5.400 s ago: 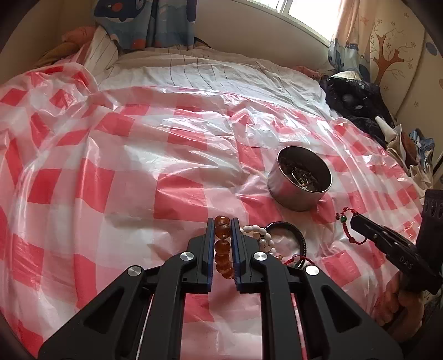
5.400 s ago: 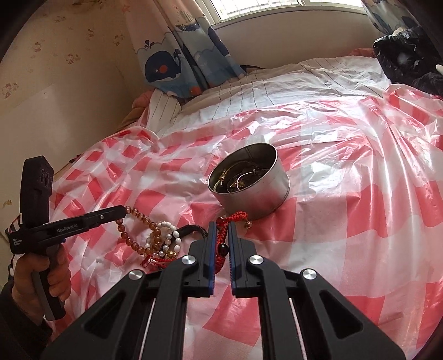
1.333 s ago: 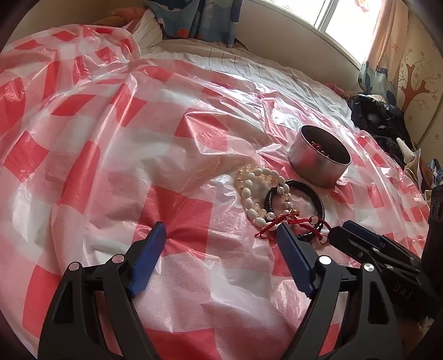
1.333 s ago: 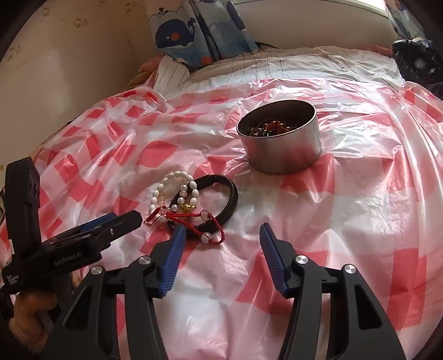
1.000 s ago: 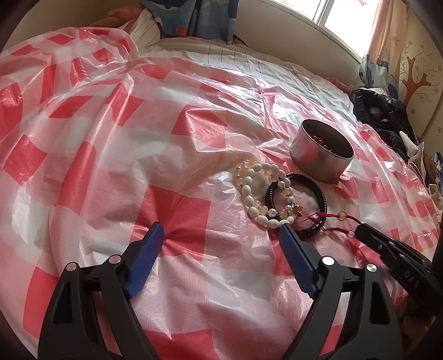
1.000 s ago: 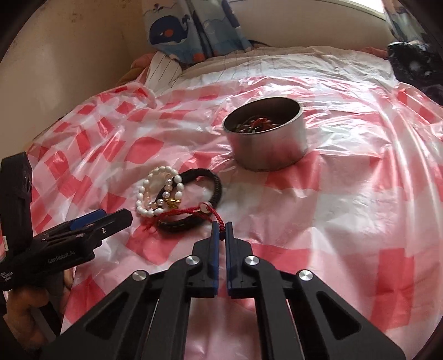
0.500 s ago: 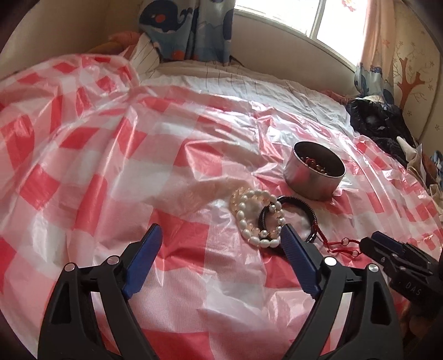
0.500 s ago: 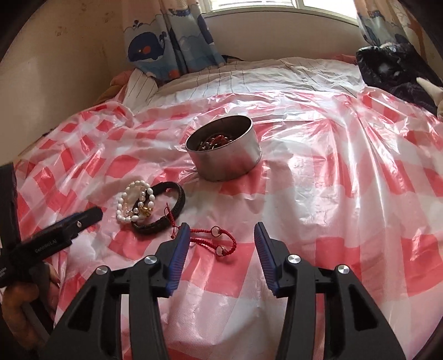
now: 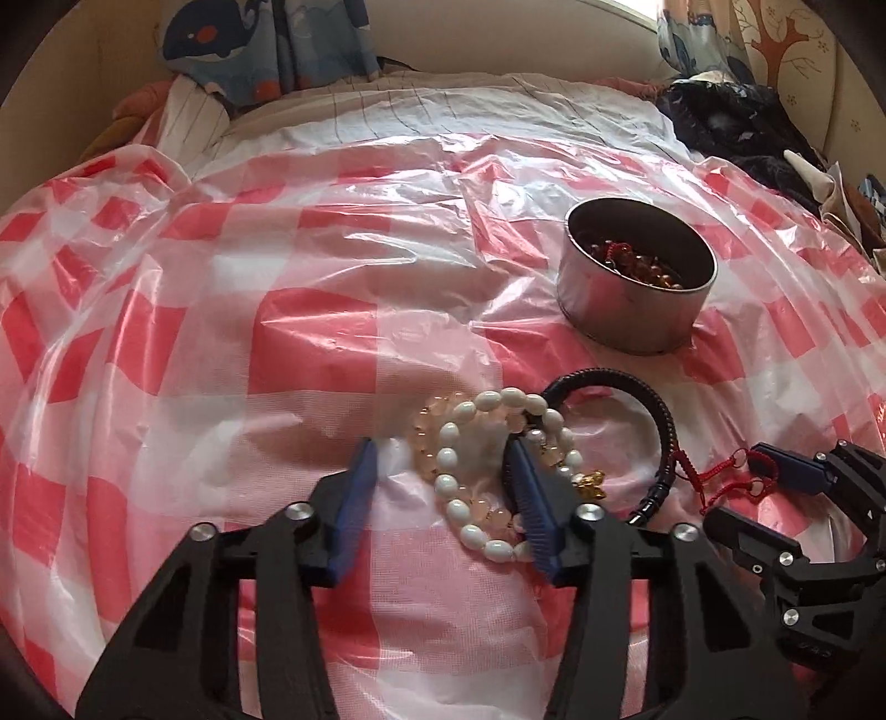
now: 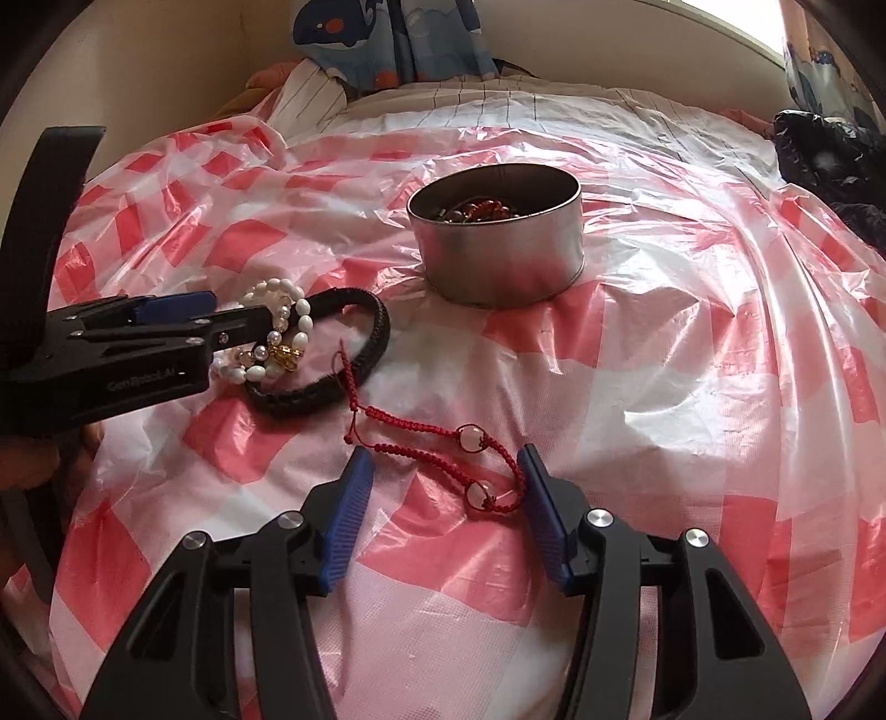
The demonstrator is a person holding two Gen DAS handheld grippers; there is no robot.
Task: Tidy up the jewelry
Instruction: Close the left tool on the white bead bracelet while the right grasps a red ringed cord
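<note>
A round metal tin [image 9: 634, 299] [image 10: 501, 260] holds amber beads and red cord. In front of it lie a white bead bracelet [image 9: 470, 465] [image 10: 282, 332], a black braided bracelet [image 9: 659, 426] [image 10: 354, 354] and a red cord bracelet [image 10: 443, 437] [image 9: 720, 482]. My left gripper [image 9: 443, 498] is open, low over the white beads, its fingers astride them. My right gripper [image 10: 443, 498] is open with the red cord bracelet between its fingers.
Everything lies on a red-and-white checked plastic sheet [image 9: 221, 343] spread over a bed. A whale-print curtain [image 9: 266, 44] hangs at the back. Dark clothes [image 9: 736, 116] are piled at the far right.
The right gripper let go of the red cord bracelet after pulling it clear of the pile, then came down around it. The left gripper moved forward onto the white beads.
</note>
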